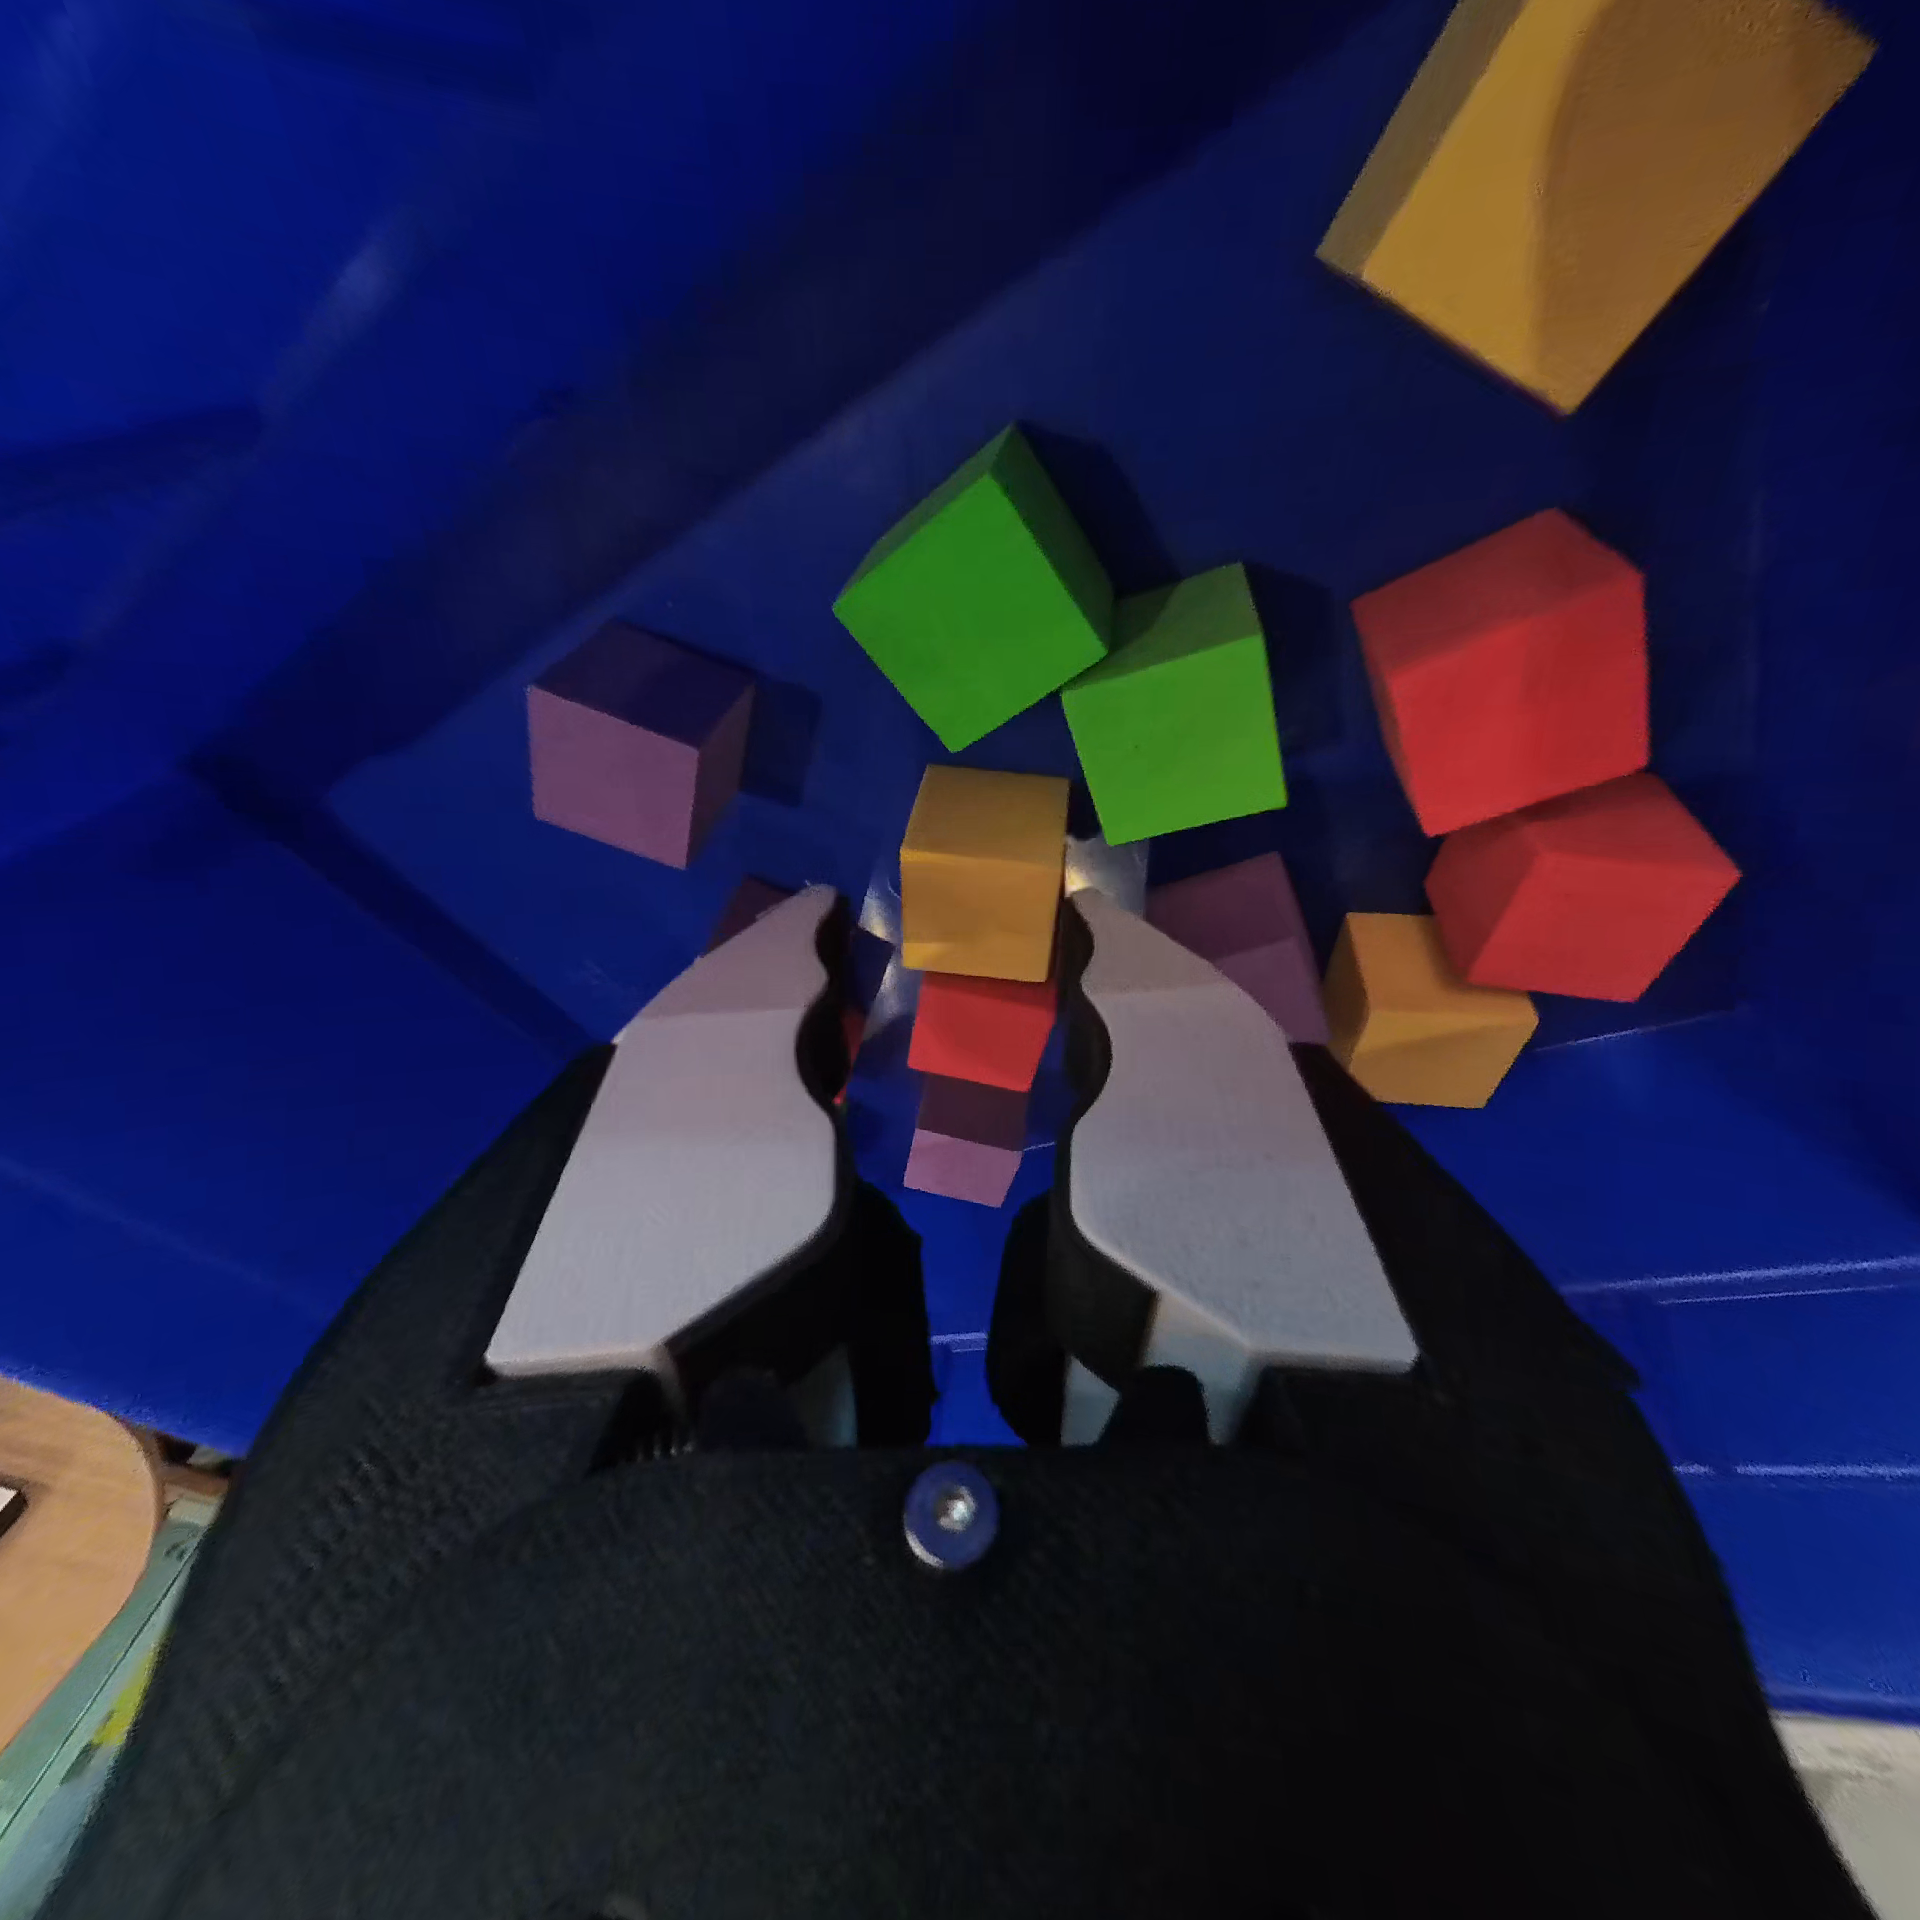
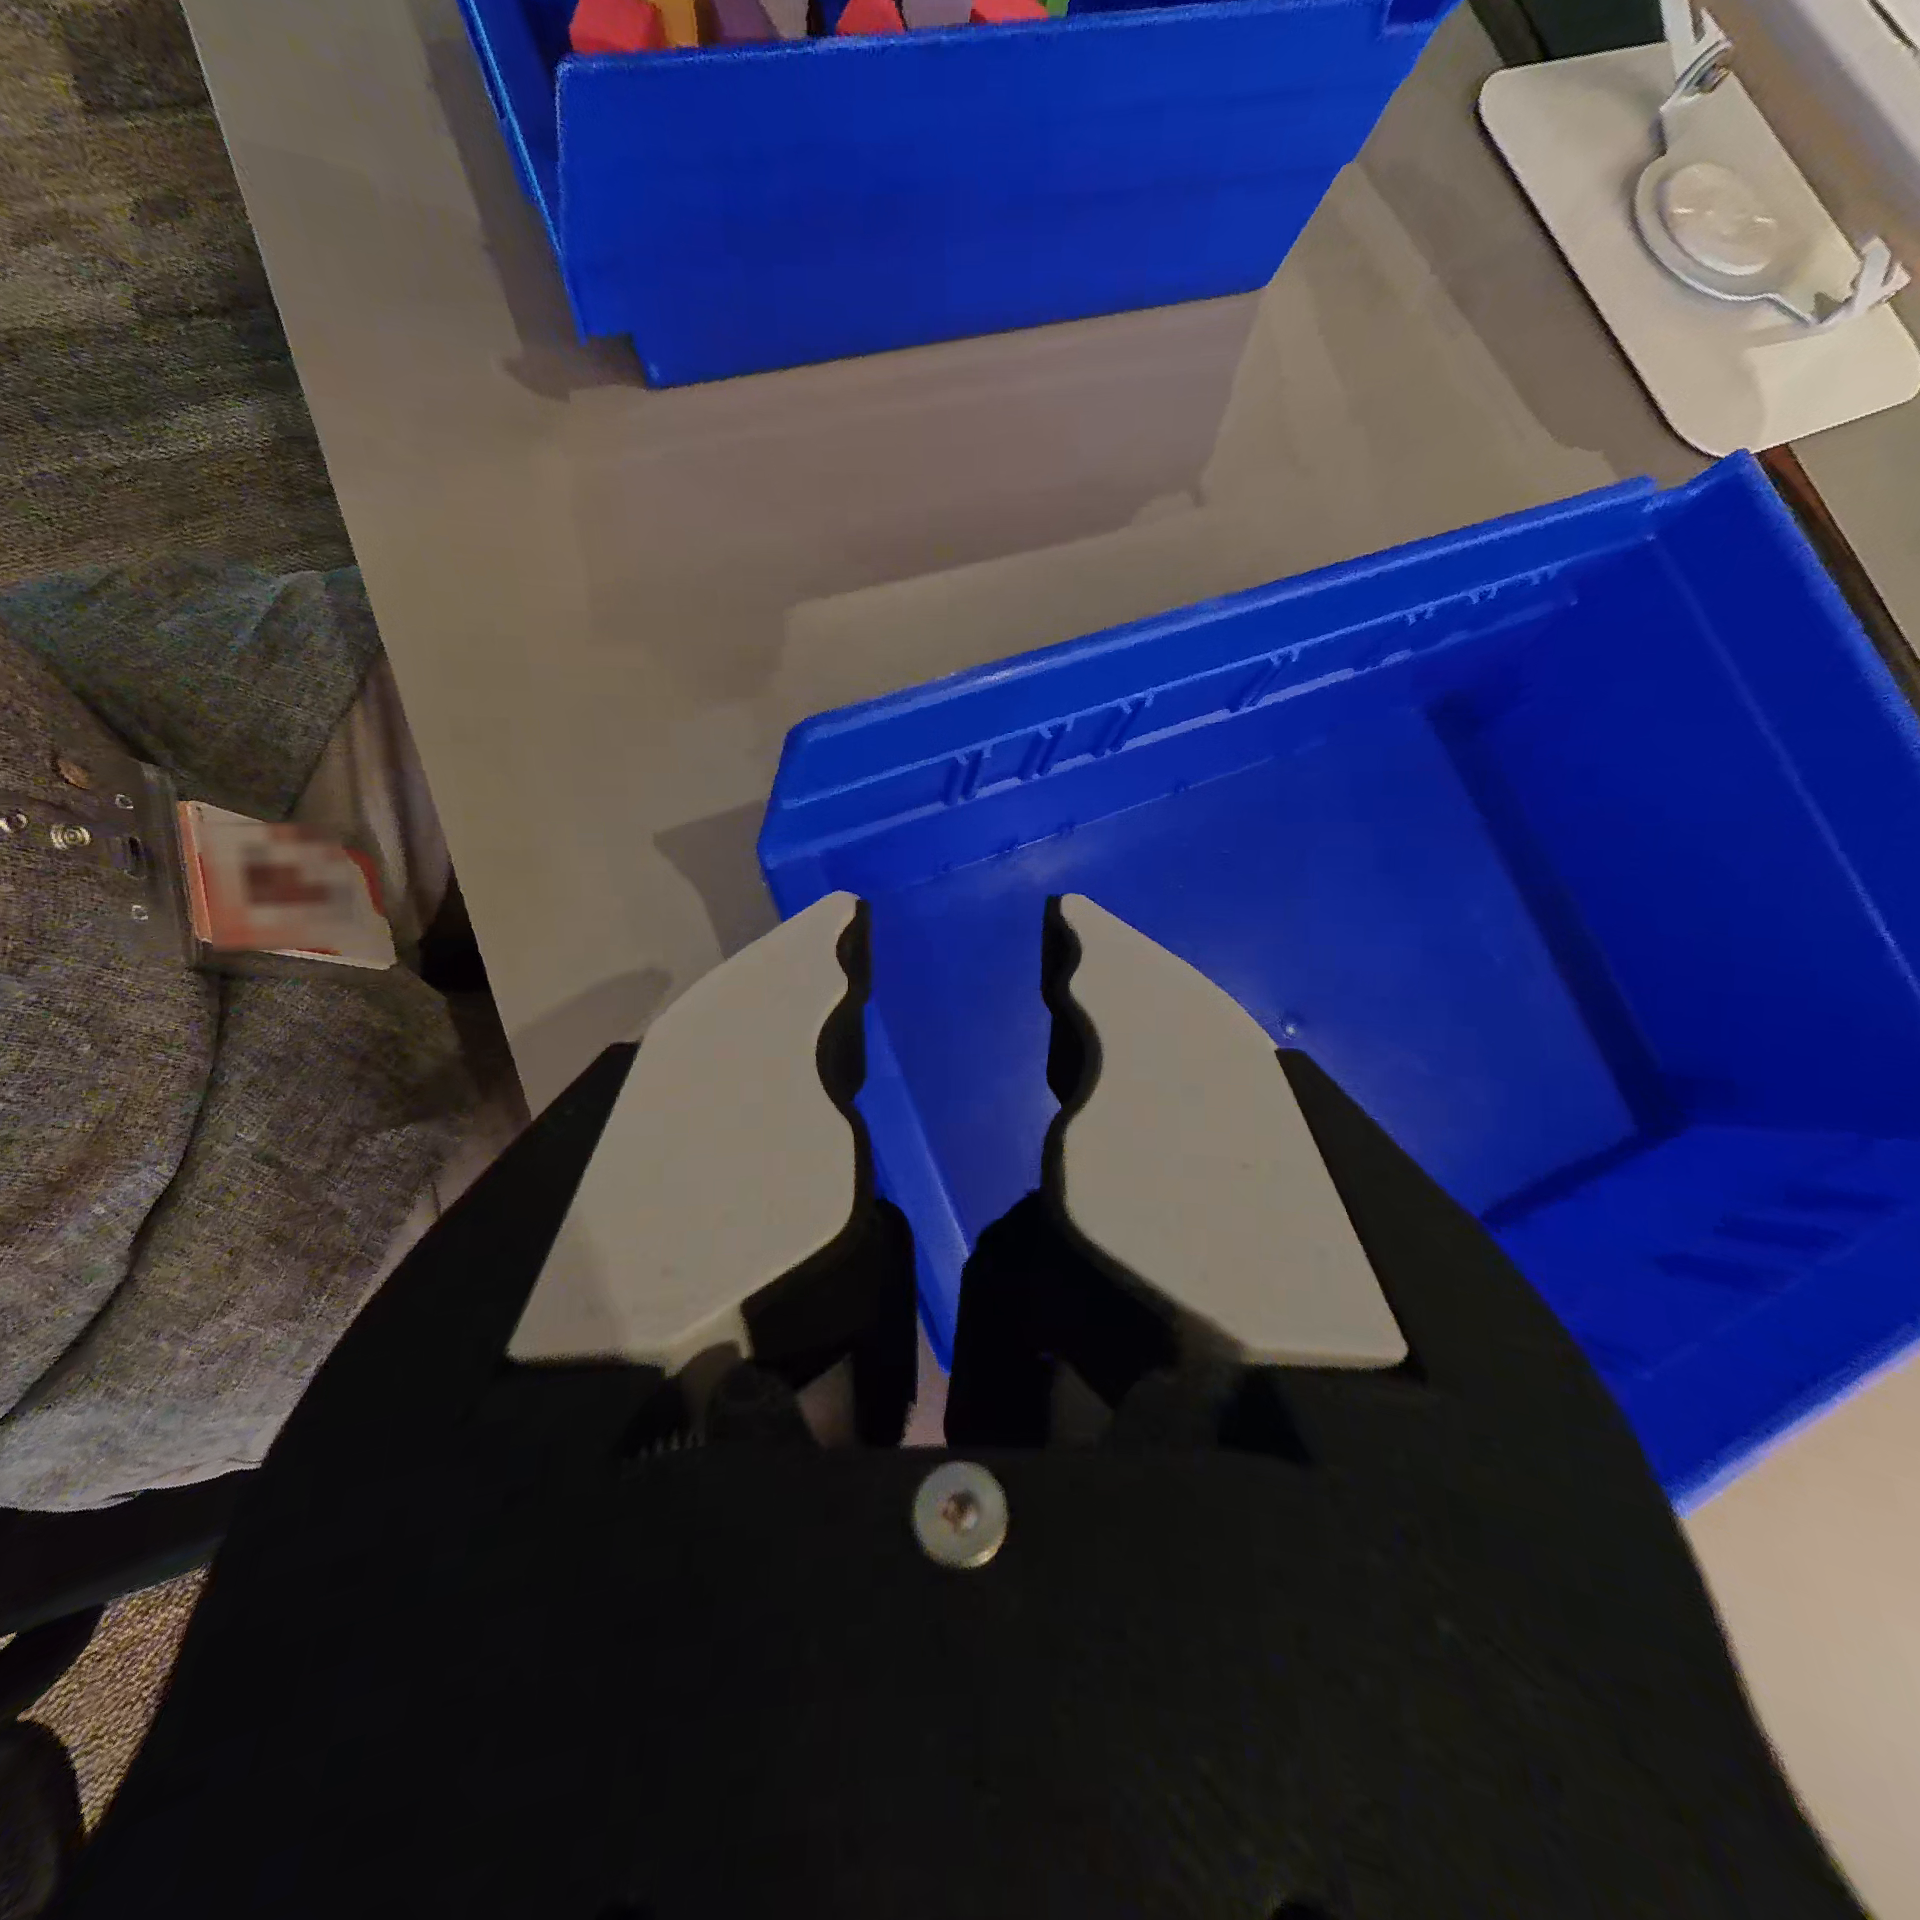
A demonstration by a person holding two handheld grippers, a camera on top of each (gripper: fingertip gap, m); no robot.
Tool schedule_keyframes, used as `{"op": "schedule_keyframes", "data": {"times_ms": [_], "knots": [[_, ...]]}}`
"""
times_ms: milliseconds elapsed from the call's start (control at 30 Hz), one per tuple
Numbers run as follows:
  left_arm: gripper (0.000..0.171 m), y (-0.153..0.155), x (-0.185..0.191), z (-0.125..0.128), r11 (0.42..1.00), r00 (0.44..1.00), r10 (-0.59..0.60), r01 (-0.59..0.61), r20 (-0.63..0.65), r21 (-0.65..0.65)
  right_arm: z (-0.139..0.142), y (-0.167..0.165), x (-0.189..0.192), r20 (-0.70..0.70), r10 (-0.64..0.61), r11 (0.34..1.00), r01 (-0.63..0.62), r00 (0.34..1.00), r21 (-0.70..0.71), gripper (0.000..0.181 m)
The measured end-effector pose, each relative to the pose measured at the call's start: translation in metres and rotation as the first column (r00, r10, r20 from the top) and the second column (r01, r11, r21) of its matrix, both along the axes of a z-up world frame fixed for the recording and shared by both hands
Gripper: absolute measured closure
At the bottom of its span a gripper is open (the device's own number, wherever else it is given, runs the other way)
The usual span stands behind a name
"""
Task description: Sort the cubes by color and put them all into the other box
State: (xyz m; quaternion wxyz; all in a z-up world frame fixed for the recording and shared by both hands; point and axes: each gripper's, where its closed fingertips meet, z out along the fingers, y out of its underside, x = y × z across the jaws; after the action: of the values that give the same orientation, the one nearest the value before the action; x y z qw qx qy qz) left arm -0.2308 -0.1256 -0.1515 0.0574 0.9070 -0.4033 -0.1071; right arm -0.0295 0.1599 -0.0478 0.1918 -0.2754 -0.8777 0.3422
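Left wrist view shows the left gripper [image 1: 951,914] inside a blue bin [image 1: 312,416], its jaws spread around an orange cube [image 1: 982,873] without clearly pinching it; a red cube [image 1: 980,1029] and a purple cube [image 1: 961,1153] lie between the fingers nearer the camera. Two green cubes [image 1: 977,592] sit just beyond. The right gripper [image 2: 951,914] hangs spread over an empty-handed blue bin's rim [image 2: 1143,717] on the table [image 2: 623,540].

Inside the deep blue bin [image 1: 312,416] lie two bright green cubes [image 1: 977,592], two red cubes [image 1: 1507,665], dull purple cubes [image 1: 623,748], small mustard-orange cubes [image 1: 982,873] and a long mustard-orange block [image 1: 1590,197]. The left gripper [image 1: 951,914] has pale grey fingers [image 1: 717,1122] on a black body. In the right wrist view, a second blue bin [image 2: 1558,935] stands on a plain grey table [image 2: 623,520], beside mottled grey fabric [image 2: 156,1143].
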Motion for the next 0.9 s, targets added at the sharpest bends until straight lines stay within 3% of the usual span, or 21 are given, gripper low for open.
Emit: {"op": "schedule_keyframes", "data": {"times_ms": [200,267,367,433,500,567,667,767,833,900], "knots": [[0.143,0.003,0.002,-0.003,0.996,0.996,0.073,-0.075,0.047,0.047,0.001,-0.005,0.001,-0.015,0.003,1.000,-0.003,1.000,-0.015,0.151],[0.143,0.007,-0.001,0.006,0.973,0.979,0.190,-0.199,0.080,0.121,0.001,-0.005,0.002,-0.019,0.001,1.000,-0.001,1.000,-0.022,0.152],[0.143,0.020,0.004,0.035,0.857,0.883,0.376,-0.447,0.282,0.257,0.003,-0.011,0.001,-0.051,0.011,0.999,-0.013,0.999,-0.045,0.154],[0.143,0.030,0.017,0.060,0.748,0.774,0.423,-0.592,0.471,0.301,0.003,-0.016,-0.001,-0.072,0.021,0.998,-0.025,0.997,-0.053,0.154],[0.143,0.040,0.036,0.087,0.638,0.615,0.413,-0.722,0.672,0.268,0.007,-0.025,-0.006,-0.120,0.035,0.997,-0.044,0.992,-0.066,0.152],[0.143,0.052,0.055,0.118,0.539,0.431,0.332,-0.817,0.839,0.206,0.017,-0.037,-0.011,-0.198,0.054,0.994,-0.072,0.979,-0.082,0.150],[0.143,0.065,0.081,0.161,0.439,0.172,0.158,-0.895,0.972,0.087,0.037,-0.060,-0.023,-0.342,0.067,0.993,-0.096,0.937,-0.069,0.137],[0.144,0.075,0.110,0.190,0.439,-0.103,0.019,-0.893,0.994,-0.101,0.059,-0.089,-0.028,-0.467,0.097,0.989,-0.139,0.879,-0.056,0.125],[0.143,0.081,0.131,0.196,0.479,-0.209,-0.014,-0.860,0.978,-0.177,0.071,-0.113,-0.027,-0.520,0.138,0.981,-0.189,0.843,-0.045,0.125],[0.144,0.088,0.153,0.198,0.531,-0.272,-0.019,-0.818,0.962,-0.221,0.081,-0.133,-0.026,-0.553,0.182,0.974,-0.227,0.813,-0.015,0.125]]}}
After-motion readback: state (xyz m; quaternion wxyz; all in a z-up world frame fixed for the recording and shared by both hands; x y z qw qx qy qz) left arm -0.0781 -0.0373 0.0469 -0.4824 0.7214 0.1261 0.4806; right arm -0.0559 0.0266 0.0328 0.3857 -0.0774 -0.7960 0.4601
